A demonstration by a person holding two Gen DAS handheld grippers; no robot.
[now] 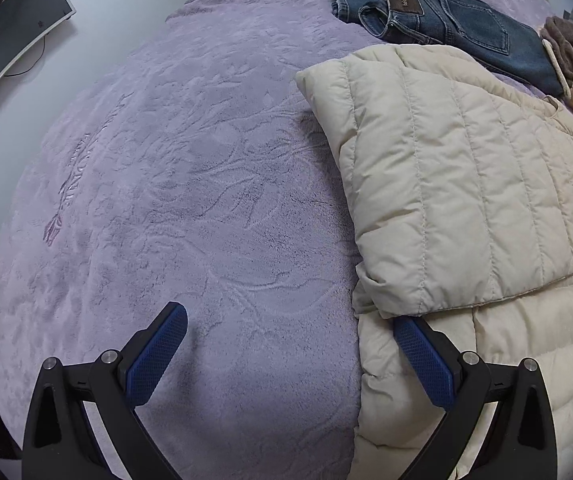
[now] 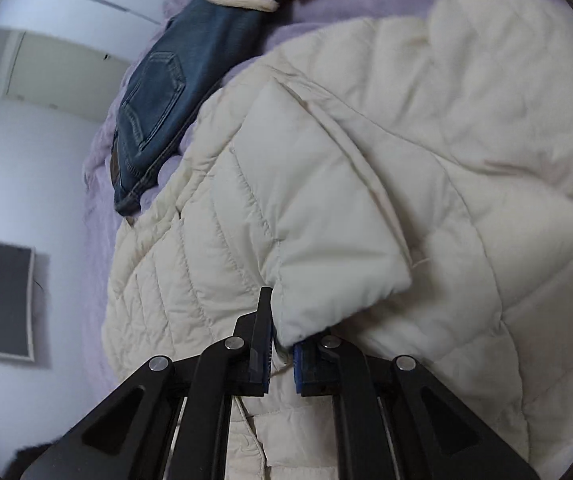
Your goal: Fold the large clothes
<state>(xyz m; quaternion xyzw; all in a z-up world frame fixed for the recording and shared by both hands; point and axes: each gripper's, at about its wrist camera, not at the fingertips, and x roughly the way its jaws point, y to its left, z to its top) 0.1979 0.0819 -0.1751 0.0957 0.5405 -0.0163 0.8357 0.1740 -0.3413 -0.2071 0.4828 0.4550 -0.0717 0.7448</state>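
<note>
On bed's purple fleece blanket (image 1: 190,184): cream quilted puffer jacket (image 1: 466,184), cuff pinched by my right gripper (image 2: 280,354) for folding; left gripper (image 1: 290,354) spread, empty.

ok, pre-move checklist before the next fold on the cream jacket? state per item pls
1. right gripper pinching the cream jacket fabric: ok, jaws closed on a folded edge.
2. left gripper free: ok, jaws open, nothing between them.
3. Left pad near jacket edge: ok, whether it touches cannot tell.
4. Purple blanket beside jacket bare for laying out: ok.
5. Jeans apart from the jacket: not ok, jacket edge overlaps them.
6. Whole jacket outline visible: cannot tell, cut off in both views.
</note>
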